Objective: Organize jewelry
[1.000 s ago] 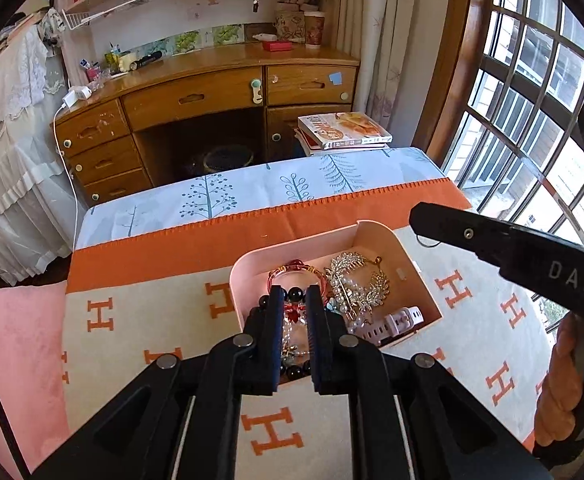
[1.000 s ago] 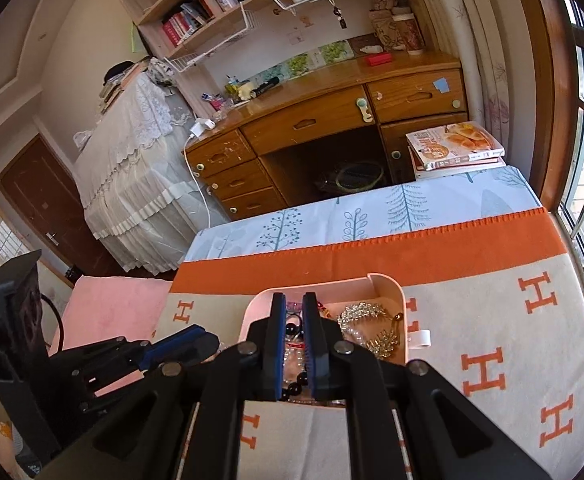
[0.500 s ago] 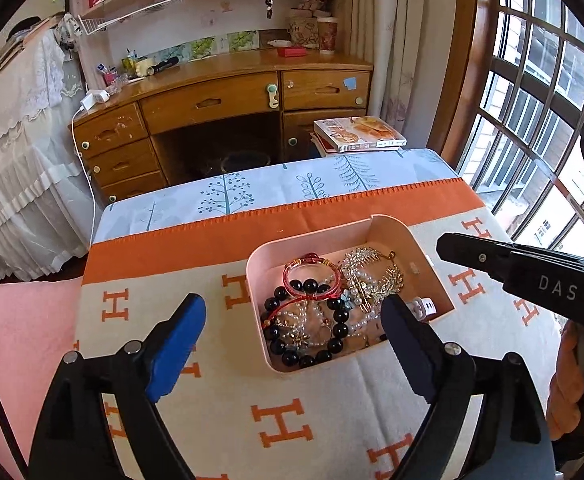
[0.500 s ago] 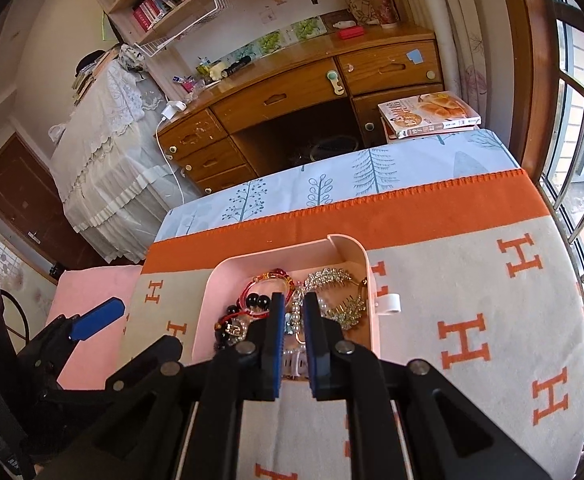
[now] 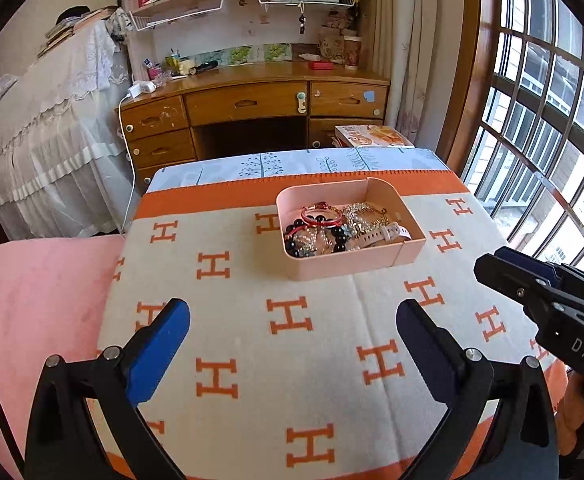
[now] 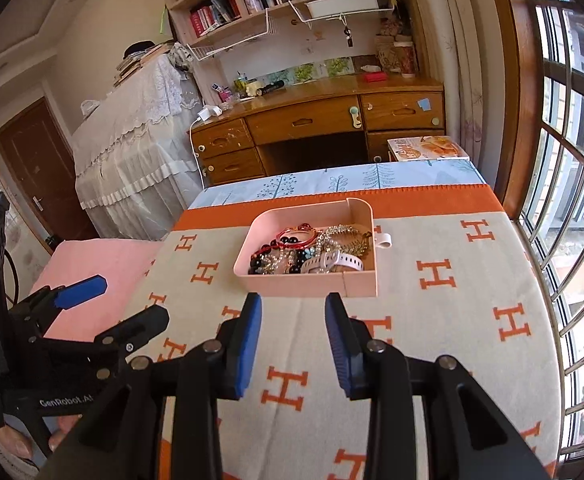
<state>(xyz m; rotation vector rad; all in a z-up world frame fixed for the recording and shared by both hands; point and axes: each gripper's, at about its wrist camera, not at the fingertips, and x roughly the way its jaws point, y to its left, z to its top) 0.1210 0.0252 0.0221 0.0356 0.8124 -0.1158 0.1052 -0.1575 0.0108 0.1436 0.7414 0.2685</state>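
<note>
Nearest, the left gripper (image 5: 293, 314) hangs with blue-padded fingers spread wide over the cream blanket with orange H letters (image 5: 251, 344). The right gripper (image 6: 293, 306) is parted more narrowly, empty, just short of the pink rectangular plastic tray (image 6: 312, 286). Inside lie a black bead bracelet (image 6: 269, 252), a red bangle (image 6: 296, 238), a white watch strap (image 6: 340, 262) and what looks like gold chain. Beyond stands the wooden desk (image 6: 316, 112).
</note>
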